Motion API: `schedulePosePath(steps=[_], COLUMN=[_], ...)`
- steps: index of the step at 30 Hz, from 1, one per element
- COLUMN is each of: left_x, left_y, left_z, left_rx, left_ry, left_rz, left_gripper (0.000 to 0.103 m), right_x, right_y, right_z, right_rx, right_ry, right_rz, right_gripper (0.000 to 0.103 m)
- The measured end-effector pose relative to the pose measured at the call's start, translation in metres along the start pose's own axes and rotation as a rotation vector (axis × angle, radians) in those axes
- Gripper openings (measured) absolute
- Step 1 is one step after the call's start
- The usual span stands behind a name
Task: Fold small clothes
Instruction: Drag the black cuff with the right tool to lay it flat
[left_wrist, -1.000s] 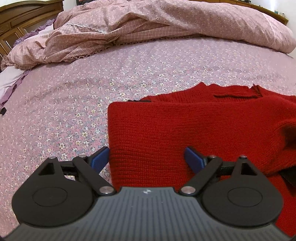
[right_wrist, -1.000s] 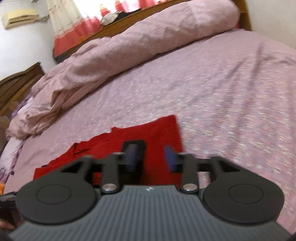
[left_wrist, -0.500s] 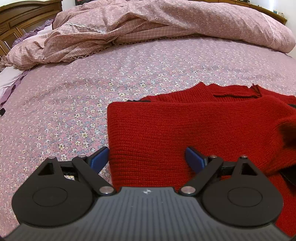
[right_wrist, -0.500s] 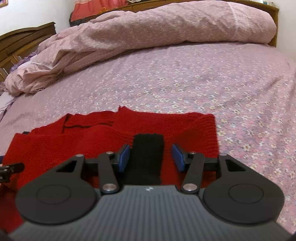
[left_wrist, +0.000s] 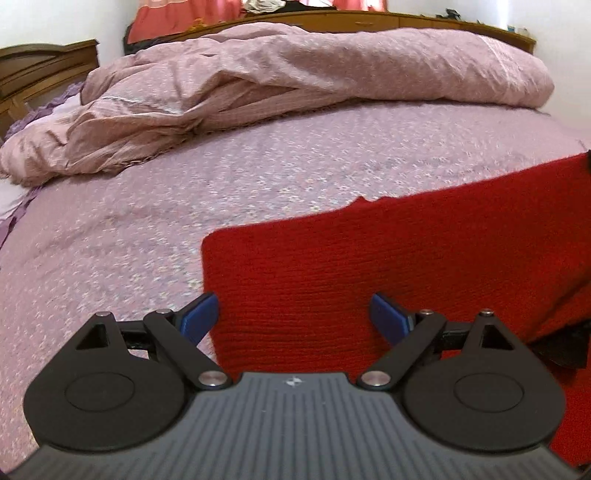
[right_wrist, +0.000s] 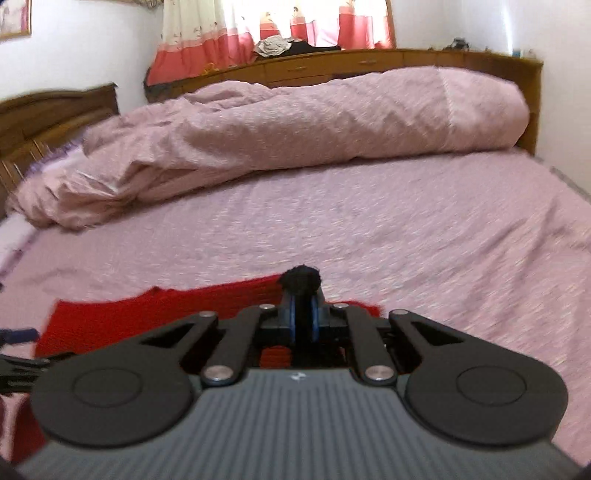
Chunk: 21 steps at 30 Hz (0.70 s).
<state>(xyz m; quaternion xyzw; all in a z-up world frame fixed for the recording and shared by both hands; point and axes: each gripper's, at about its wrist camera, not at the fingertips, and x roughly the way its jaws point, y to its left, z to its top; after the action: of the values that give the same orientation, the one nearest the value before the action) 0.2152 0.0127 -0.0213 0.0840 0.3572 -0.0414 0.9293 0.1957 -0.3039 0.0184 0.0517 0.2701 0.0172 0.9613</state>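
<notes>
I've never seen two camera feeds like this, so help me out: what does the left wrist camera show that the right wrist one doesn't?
Only the left wrist view shows the left gripper with its jaws wide apart over a broad flat stretch of the red knitted sweater. Only the right wrist view shows the right gripper shut on the sweater's black cuff, plus the red and white curtains at the window. Both show the sweater, the floral bedsheet and the bunched pink duvet.

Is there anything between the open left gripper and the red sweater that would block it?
Nothing visible blocks it. The left gripper has its jaws wide open at the near edge of the red sweater, with only red knit between them.
</notes>
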Motion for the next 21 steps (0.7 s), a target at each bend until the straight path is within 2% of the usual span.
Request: schedulePosePath(steps=[4,7,9,12,18,21], left_x=[0.021,0.029,0.033,0.037,0.045,0.045], left_y=[-0.012,-0.011,-0.008,-0.003,0.012,0.010], left_z=[0.001,0.000,0.000,-0.001,0.000,-0.002], left_rx=[0.076,0.092,0.081,0.058,-0.045,-0.033], left_ry=[0.005,-0.005,-0.004,0.002,0.060,0.049], left_rz=[0.047,0.050,0.043,0.034,-0.006,-0.004], left_gripper=[0.092,0.096,0.098,0.102,0.103,0.103], right_x=[0.031,0.059,0.069,0.066,0.039,0.015], right_y=[-0.002,-0.001,0.002,0.008,0.009,0.010], right_z=[-0.010,-0.027,-0.037,-0.040,-0.031,-0.032], right_rx=[-0.031,-0.059,-0.095,-0.138,-0.102,-0.068], right_ry=[0.088,0.138,0.128,0.108,0.089,0.051], right_rz=[-0.052,-0.100,-0.121,-0.142,-0.172,-0.123], right_gripper=[0.012,0.013,0.015,0.018,0.024,0.024])
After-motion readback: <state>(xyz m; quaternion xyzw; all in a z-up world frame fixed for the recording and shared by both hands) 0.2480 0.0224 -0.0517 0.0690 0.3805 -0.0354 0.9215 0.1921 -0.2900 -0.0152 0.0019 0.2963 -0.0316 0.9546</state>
